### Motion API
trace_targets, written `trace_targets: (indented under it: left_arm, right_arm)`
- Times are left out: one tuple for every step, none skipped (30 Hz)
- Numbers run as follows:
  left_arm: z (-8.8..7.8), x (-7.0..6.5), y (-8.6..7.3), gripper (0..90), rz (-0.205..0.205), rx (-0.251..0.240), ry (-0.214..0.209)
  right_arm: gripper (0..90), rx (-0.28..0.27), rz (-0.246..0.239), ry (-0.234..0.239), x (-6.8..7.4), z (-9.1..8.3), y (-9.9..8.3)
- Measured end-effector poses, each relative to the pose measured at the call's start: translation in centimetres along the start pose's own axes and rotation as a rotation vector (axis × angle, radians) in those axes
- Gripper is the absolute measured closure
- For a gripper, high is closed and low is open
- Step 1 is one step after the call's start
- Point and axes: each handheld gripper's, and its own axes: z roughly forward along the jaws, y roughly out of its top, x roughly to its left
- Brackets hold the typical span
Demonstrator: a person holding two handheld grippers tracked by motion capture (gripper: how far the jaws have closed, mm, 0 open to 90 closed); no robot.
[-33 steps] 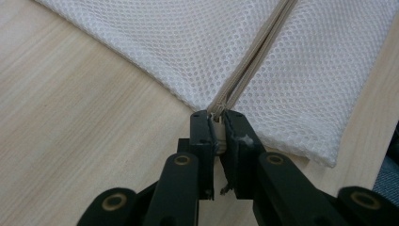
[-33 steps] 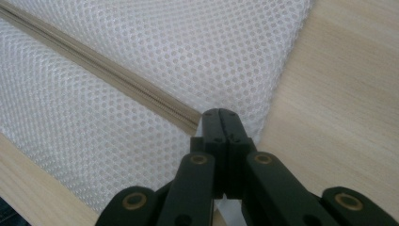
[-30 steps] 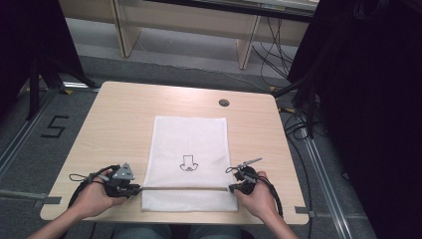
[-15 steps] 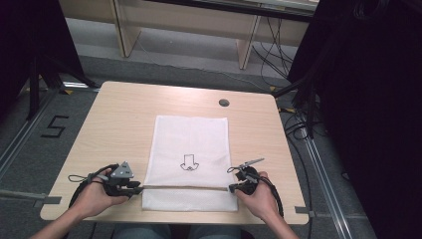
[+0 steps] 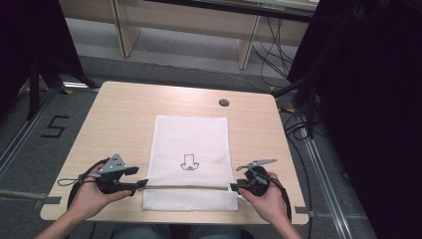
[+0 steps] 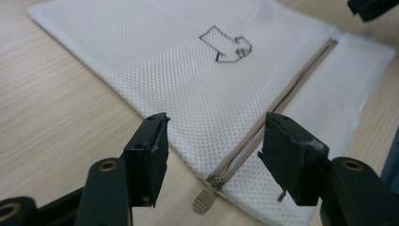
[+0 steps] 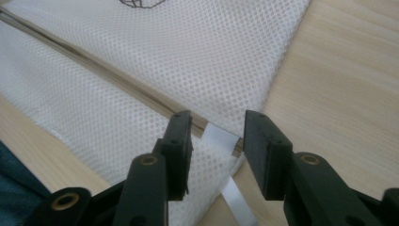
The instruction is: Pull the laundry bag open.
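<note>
A white mesh bag (image 5: pixel 191 149) with a black arrow drawing (image 5: pixel 189 163) lies flat on the wooden table (image 5: pixel 124 114). Its beige zipper (image 5: pixel 189 187) runs across near the front edge. My left gripper (image 5: pixel 139 177) sits at the zipper's left end. Its jaws have just been opening and stand wide apart (image 6: pixel 216 125) over the bag's corner, pressing on nothing, with the zipper pull (image 6: pixel 203 201) lying below them. My right gripper (image 5: pixel 234 188) is at the zipper's right end. Its jaws have also just been opening (image 7: pixel 219 120), and a white label tab (image 7: pixel 219 139) lies loose between them.
A round cable hole (image 5: pixel 224 102) sits in the table's far right part. Bare wood surrounds the bag on both sides. Cables (image 5: pixel 298 124) hang off the table's right, and a floor mark "5" (image 5: pixel 54 127) lies to the left.
Both grippers were shut at the ends of the zipper and now have their jaws apart. The hands have stayed in place, and the bag lies as before.
</note>
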Motion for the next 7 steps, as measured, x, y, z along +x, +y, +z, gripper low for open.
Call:
trace_targets:
  left_arm:
    - [-0.5,-0.2,-0.2,40.8,-0.02,-0.014,0.005]
    - [-1.0,-0.3,-0.4,40.8,-0.028,-0.027,0.009]
    - [-1.5,-0.4,-0.7,40.8,-0.029,-0.036,0.012]
    - [-1.9,-0.5,-1.0,40.7,-0.041,-0.05,0.016]
    - [-2.4,-0.4,-1.2,40.2,-0.047,-0.053,0.023]
    - [-2.6,-0.4,-1.3,39.8,-0.051,-0.061,0.027]
    - [-2.9,-0.2,-1.3,39.8,-0.05,-0.067,0.034]
  right_arm:
    - [62.0,-0.007,0.015,0.011,0.1,-0.3,-0.1]
    - [61.4,-0.01,0.014,0.007,0.1,-0.7,-0.1]
    - [60.8,-0.016,0.016,0.006,0.2,-1.0,-0.2]
    - [60.3,-0.02,0.025,0.014,0.4,-1.3,-0.2]
    - [60.1,-0.038,0.027,0.009,0.4,-1.4,-0.2]
    - [59.8,-0.014,0.02,0.018,0.4,-1.9,-0.1]
    - [59.5,-0.063,0.033,0.012,0.5,-1.6,-0.2]
